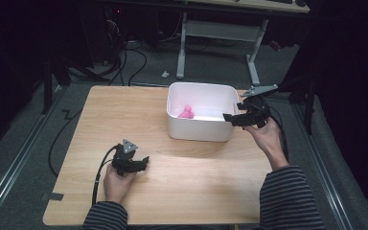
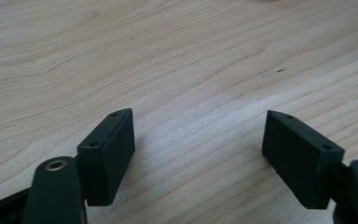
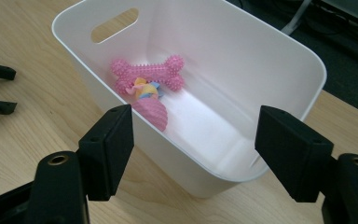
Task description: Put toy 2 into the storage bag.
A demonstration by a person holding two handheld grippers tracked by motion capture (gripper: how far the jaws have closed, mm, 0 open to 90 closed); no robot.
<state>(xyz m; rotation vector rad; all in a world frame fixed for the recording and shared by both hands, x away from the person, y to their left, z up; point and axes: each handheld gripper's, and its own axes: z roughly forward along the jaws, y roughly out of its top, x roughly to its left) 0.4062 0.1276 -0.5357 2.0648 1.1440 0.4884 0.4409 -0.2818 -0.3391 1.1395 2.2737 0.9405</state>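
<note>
Light wooden table [image 1: 187, 191], grain finish, standing on grey floor. One white plastic bin [image 1: 199, 129] sits directly on it toward one o'clock from centre, near the far edge. The person's left hand [image 1: 116, 184] rests on the tabletop at seven o'clock.

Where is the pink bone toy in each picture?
High view: the pink bone toy lies inside the white bin, near its left wall, at upper middle.
Left gripper view: not in it; bare table between the open tongs.
Right gripper view: upper middle, on the bin's floor, beside another pink toy.
Shared landmark: the white bin links the high and right gripper views; the wooden table shows in all three.
</note>
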